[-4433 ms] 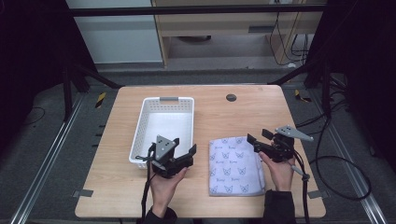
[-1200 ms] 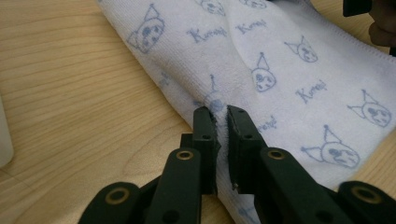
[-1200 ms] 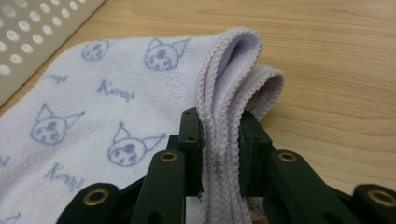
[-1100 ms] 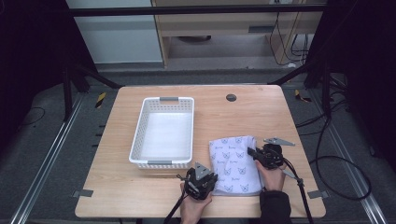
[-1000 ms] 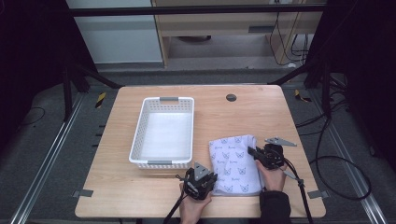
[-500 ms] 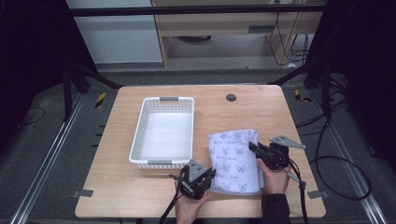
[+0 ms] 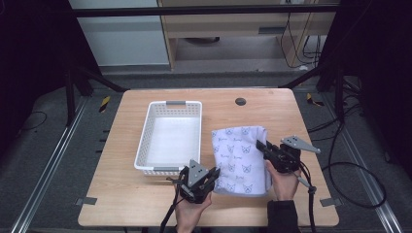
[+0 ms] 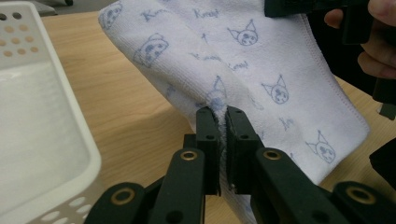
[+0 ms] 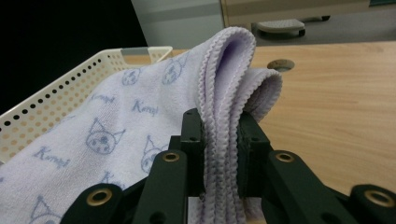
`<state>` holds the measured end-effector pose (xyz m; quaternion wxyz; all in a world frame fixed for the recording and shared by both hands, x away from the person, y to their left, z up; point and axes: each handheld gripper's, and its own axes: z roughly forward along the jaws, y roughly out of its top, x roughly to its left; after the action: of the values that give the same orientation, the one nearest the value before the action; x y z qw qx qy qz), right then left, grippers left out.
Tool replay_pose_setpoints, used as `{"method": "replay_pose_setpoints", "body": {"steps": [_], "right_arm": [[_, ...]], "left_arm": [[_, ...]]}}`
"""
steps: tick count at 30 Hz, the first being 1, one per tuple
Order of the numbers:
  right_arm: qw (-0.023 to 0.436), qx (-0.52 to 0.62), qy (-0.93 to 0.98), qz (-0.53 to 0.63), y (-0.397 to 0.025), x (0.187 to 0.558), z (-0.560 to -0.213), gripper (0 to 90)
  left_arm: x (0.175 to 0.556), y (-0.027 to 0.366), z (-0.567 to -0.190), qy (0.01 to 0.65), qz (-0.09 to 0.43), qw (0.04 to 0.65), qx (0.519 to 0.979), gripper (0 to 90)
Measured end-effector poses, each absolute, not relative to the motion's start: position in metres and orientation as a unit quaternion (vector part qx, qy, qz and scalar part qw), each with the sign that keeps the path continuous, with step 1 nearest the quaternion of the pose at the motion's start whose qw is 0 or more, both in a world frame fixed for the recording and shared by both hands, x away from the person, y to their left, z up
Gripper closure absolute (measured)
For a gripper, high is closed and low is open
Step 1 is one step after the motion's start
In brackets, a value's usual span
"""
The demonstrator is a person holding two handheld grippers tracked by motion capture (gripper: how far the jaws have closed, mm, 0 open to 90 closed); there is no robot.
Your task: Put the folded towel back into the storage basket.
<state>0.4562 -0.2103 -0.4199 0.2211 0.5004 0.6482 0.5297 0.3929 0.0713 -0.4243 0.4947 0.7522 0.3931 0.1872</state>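
Note:
A folded pale lilac towel [image 7: 241,158] printed with small cat faces is held just above the wooden table [image 7: 121,204], to the right of a white perforated basket [image 7: 170,138]. My left gripper [image 7: 208,178] is shut on the towel's near left edge; in the left gripper view the cloth [image 8: 261,79] is pinched between the jaws [image 8: 222,140]. My right gripper [image 7: 265,149] is shut on the towel's right edge, where several stacked hems [image 9: 224,107] sit between its jaws [image 9: 219,140]. The basket [image 9: 56,93] is empty.
A round cable hole [image 7: 240,101] lies in the table's far side. The basket's near wall [image 8: 46,158] stands close to the left of my left gripper. Cables trail from both grippers off the table's front edge.
Both grippers closed on the towel's edges and lifted it slightly, shifting it away from the person. The towel's far end now bunches up higher than before.

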Motion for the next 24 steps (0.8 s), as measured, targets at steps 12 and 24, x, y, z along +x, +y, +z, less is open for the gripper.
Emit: {"method": "replay_pose_setpoints", "body": {"steps": [12, 24], "right_arm": [[0.236, 0.477, 0.643, 0.551, -0.188, 0.457, -0.389, 76.2], [0.239, 0.459, 0.643, 0.564, -0.161, 0.465, -0.371, 76.3]], "left_arm": [[0.393, 0.090, -0.397, 0.392, 0.211, 0.510, 0.736, 84.4], [0.396, 0.117, -0.375, 0.408, 0.228, 0.524, 0.713, 84.4]]}}
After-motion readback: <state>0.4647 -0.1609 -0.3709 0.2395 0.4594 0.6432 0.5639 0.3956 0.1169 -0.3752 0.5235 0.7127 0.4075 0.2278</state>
